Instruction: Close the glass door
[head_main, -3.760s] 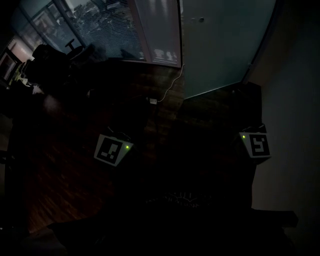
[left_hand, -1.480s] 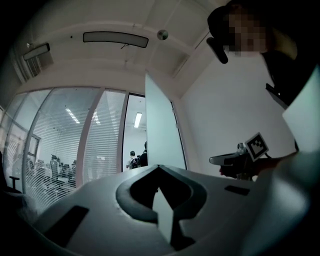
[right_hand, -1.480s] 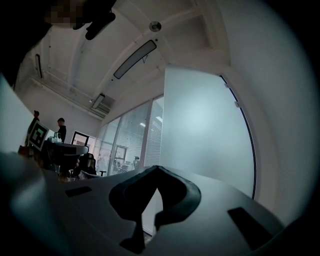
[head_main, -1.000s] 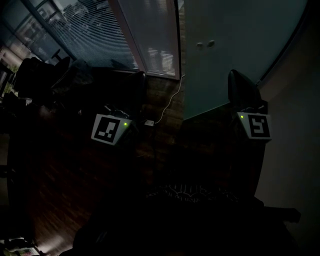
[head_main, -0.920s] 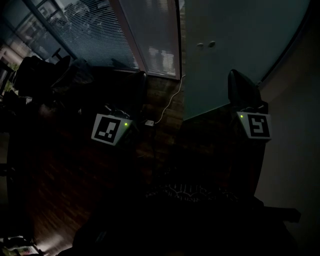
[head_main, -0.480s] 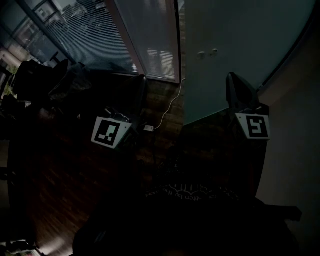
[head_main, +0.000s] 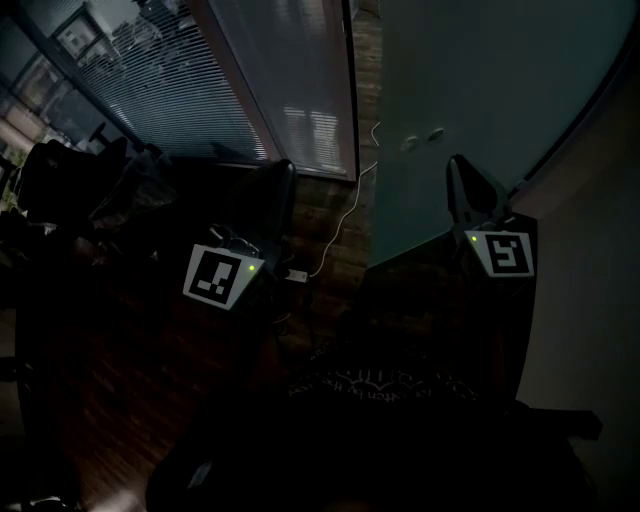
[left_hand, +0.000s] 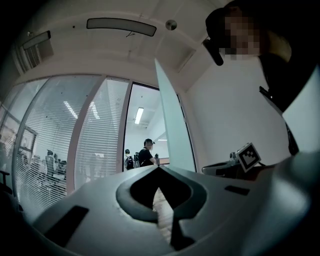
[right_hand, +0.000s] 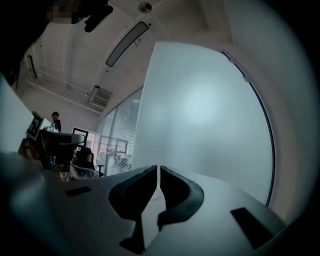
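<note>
The frosted glass door (head_main: 470, 90) stands at the upper right of the dim head view, with two small round fittings (head_main: 422, 141) on it. My right gripper (head_main: 456, 163) points at its lower part, jaws shut on nothing, very near the pane; touch cannot be told. In the right gripper view the shut tips (right_hand: 158, 169) face the pale door (right_hand: 205, 110). My left gripper (head_main: 283, 170) is held out to the left, toward the doorway. Its shut, empty tips (left_hand: 159, 167) point past the edge of the door (left_hand: 172, 125).
A glass partition with blinds (head_main: 170, 90) runs along the left. A white cable (head_main: 340, 225) trails over the dark wood floor to a small plug box (head_main: 296, 273). Office chairs (head_main: 70, 180) stand at far left. A plain wall (head_main: 590, 300) is at right. People (left_hand: 146, 154) stand beyond the doorway.
Both grippers have moved forward toward the door and partition, which now look nearer and larger. The jaws of both stay shut.
</note>
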